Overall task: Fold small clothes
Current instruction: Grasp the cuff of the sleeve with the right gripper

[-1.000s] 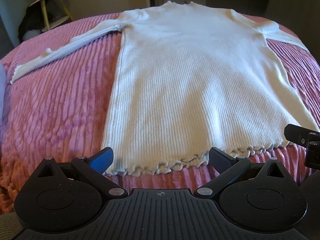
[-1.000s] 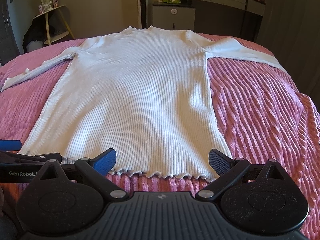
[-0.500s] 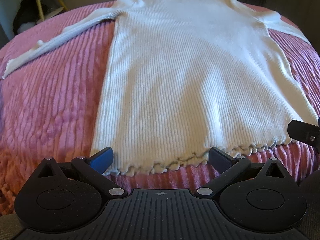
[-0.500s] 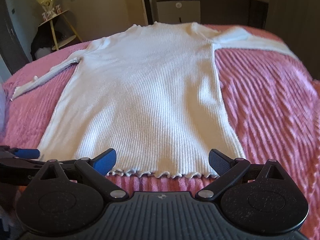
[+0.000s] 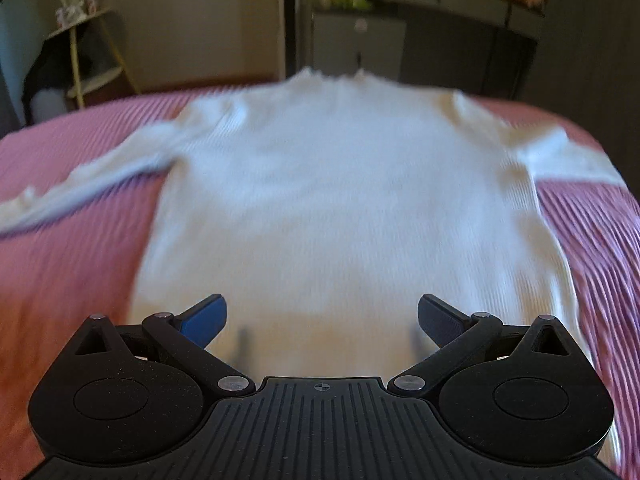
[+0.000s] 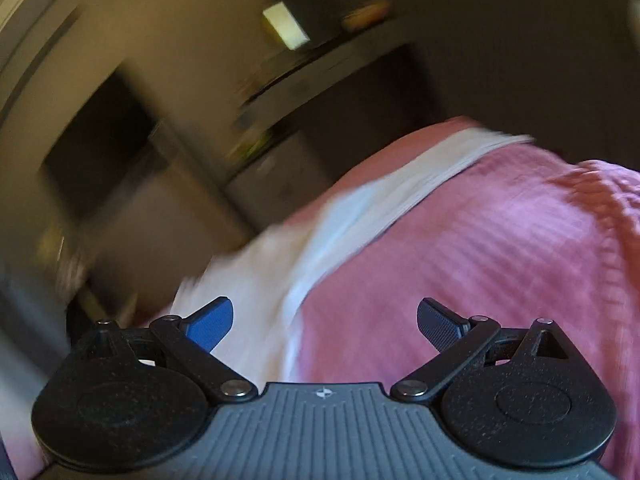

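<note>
A white ribbed long-sleeved top [image 5: 340,208] lies flat on a pink ribbed bedspread [image 5: 60,272], collar at the far end and both sleeves spread out. My left gripper [image 5: 322,318] hangs open over the lower middle of the top, nothing between its fingers; the hem is hidden under it. In the blurred, tilted right wrist view my right gripper [image 6: 325,320] is open and empty above the top's right edge, with the white top [image 6: 272,280] under its left finger and its right sleeve [image 6: 436,164] running away over the pink bedspread [image 6: 500,264].
Beyond the bed's far edge stand a dark cabinet [image 5: 448,36] with items on top and a small wooden shelf [image 5: 92,56] at the left. The bedspread falls away at the right edge [image 6: 608,208].
My left gripper moved forward over the hem onto the body of the top. My right gripper swung to the right and tilted, now looking along the right sleeve. Both views are motion-blurred.
</note>
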A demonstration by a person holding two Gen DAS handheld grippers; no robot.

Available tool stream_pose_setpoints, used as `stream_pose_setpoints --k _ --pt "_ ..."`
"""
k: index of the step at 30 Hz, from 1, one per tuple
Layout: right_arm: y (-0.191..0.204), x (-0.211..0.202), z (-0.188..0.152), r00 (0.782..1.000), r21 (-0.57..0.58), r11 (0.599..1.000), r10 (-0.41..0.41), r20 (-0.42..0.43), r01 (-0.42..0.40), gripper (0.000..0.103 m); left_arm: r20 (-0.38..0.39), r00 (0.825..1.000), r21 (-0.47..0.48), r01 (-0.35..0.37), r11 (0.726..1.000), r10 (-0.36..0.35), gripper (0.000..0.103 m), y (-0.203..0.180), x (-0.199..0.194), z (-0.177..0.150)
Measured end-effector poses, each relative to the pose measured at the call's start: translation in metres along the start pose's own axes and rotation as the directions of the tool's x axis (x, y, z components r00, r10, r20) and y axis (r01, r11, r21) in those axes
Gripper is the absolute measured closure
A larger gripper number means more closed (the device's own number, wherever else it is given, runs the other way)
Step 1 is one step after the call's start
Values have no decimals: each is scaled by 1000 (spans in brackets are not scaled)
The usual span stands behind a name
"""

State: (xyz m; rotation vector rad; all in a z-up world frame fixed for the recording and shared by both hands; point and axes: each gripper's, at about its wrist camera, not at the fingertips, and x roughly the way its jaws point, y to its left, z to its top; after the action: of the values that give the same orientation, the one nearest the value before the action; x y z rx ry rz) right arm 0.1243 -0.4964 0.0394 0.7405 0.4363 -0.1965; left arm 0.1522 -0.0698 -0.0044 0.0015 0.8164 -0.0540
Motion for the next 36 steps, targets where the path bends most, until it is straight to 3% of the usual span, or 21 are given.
stream_pose_setpoints --k 6,8,9,12,15,18,20,21,23,27,31,36 --pt "-79 89 76 991 265 959 -121 51 103 33 119 992 -60 56 997 -49 0 -2 51 -9" --pt "-101 121 87 986 329 935 -159 55 132 46 172 984 -16 47 999 -43 0 -8 56 -14" --pt "-111 136 91 985 371 919 -165 57 133 57 193 980 21 35 999 -39 0 -12 58 -15" --pt "-127 168 100 985 438 892 -156 73 109 60 212 977 33 9 999 -16 0 -17 62 -17" --pt "-143 194 100 977 477 862 -212 35 170 60 216 976 20 5 1000 -10 0 -18 65 -16" --pt "-146 196 100 975 508 851 -205 89 133 63 214 977 6 19 1000 -20 0 -13 63 -20" --pt "-141 200 104 966 461 869 -244 88 178 88 217 976 2 29 1000 -29 0 -11 62 -22" --pt "-135 203 113 961 443 875 -260 95 193 95 218 975 -2 36 999 -35 0 -9 63 -22" --pt "-114 191 121 953 374 905 -270 136 203 95 218 975 -8 47 999 -45 0 -7 62 -21" --pt "-33 163 133 943 74 973 -230 241 218 95 227 972 -20 65 998 -59 0 0 55 -18" --pt "63 128 122 951 -217 969 -50 306 121 95 256 966 -49 58 997 -43 0 10 42 -12" --pt "168 87 65 945 -440 888 245 215 -131 95 286 958 -91 57 994 -29 0 32 24 -3"
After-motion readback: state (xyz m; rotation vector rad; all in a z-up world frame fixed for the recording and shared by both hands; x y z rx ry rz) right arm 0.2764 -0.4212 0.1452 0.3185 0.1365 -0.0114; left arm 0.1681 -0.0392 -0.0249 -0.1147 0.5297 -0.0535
